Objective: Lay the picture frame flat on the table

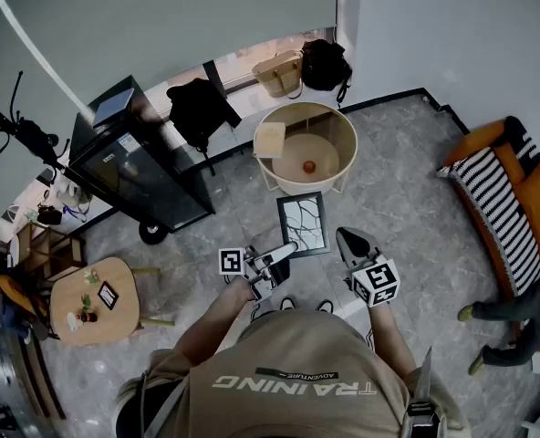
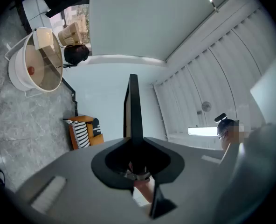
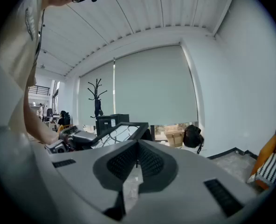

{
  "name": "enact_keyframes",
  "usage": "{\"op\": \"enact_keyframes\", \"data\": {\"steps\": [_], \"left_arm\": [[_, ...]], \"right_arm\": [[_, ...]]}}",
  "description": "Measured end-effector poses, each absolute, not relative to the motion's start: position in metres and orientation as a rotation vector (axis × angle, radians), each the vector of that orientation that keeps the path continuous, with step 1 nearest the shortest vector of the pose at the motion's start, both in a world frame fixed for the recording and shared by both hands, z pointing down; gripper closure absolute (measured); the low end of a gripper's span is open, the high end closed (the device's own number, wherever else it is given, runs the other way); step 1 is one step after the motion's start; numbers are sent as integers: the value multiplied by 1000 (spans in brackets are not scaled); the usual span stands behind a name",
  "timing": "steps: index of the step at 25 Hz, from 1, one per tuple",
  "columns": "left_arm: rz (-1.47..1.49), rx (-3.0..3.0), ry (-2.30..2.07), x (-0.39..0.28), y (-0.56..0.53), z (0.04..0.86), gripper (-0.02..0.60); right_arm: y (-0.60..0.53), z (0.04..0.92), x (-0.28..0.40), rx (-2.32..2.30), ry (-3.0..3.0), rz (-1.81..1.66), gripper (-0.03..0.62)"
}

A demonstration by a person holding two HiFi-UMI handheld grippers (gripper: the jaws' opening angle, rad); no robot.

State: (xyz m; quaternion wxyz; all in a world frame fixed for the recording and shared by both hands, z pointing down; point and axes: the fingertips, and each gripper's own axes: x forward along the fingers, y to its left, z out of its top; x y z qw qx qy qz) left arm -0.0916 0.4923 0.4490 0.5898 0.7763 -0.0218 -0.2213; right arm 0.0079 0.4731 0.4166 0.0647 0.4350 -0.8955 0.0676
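The picture frame [image 1: 303, 224] is black, with a white picture crossed by dark branching lines, and it hangs in the air in front of the person. My left gripper [image 1: 288, 247] is shut on its near left edge. In the left gripper view the frame [image 2: 132, 107] shows edge-on, rising from between my left gripper's [image 2: 134, 149] jaws. My right gripper [image 1: 343, 236] hovers just right of the frame, shut and empty. The right gripper view shows its own pads [image 3: 148, 161] pressed together, with the frame [image 3: 118, 133] beyond them to the left. The round table [image 1: 347, 135], white-walled with a wooden top, stands beyond the frame.
On the round table [image 2: 17, 76] lie a pale square thing [image 1: 270, 140] and a small red thing [image 1: 309, 165]. A black cabinet [image 1: 133, 158] stands at left, a small wooden side table [image 1: 92, 299] lower left. An orange sofa [image 1: 512, 199] is at right, with a person's legs [image 1: 507, 322] beside it. Bags [image 1: 302, 67] lie by the window.
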Motion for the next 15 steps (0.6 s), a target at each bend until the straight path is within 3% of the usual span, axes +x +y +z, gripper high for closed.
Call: {"op": "enact_keyframes", "data": {"steps": [15], "left_arm": [[-518,1805,-44,-132,457,464,520]], "right_arm": [[443,420,-27,1365,-2653,170,586]]}}
